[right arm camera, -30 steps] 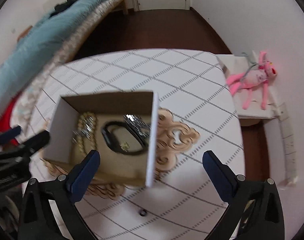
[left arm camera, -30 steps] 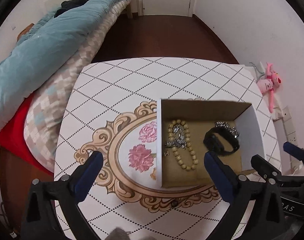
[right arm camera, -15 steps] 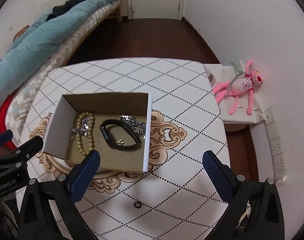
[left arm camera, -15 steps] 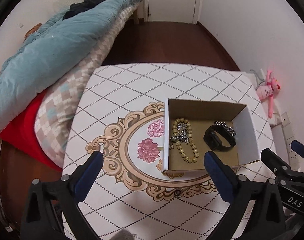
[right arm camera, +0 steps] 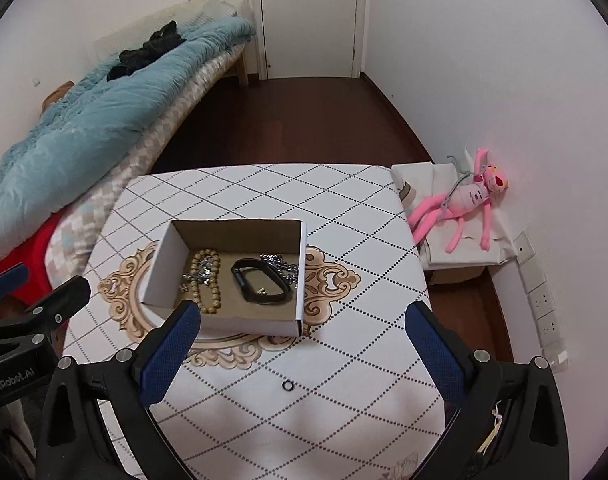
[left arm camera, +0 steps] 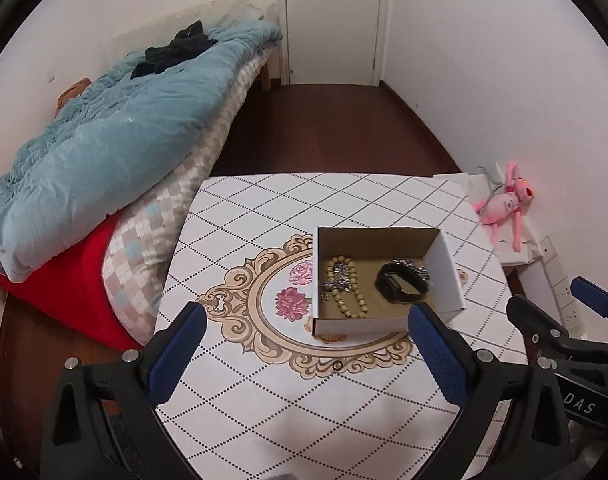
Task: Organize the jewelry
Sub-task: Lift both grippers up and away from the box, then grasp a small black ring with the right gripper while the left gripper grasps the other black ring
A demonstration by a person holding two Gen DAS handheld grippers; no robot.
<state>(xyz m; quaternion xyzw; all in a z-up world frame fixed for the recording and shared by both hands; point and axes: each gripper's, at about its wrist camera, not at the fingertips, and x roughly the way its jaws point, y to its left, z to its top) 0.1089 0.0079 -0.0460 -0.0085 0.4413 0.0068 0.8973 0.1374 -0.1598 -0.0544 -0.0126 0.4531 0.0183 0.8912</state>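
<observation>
An open cardboard box (left arm camera: 443,276) (right arm camera: 160,268) stands on the patterned table (left arm camera: 264,216) (right arm camera: 363,232). Inside lie a beige bead bracelet (left arm camera: 343,300) (right arm camera: 208,284), a silver chain (left arm camera: 337,278) (right arm camera: 282,266) and a black band (left arm camera: 399,288) (right arm camera: 260,280). A small black ring (left arm camera: 336,365) (right arm camera: 288,385) lies on the table in front of the box. My left gripper (left arm camera: 304,344) hovers open, above and short of the box. My right gripper (right arm camera: 304,344) is likewise open and holds nothing, near the ring.
A bed with a blue duvet (left arm camera: 104,152) (right arm camera: 84,140) runs along the table's left side. A pink plush toy (left arm camera: 503,204) (right arm camera: 463,200) lies on a low white stand to the right. A closed door (left arm camera: 327,20) is at the far end.
Both grippers have pulled up and back from the box, so it looks smaller and farther. More of the room and the door has come into view.
</observation>
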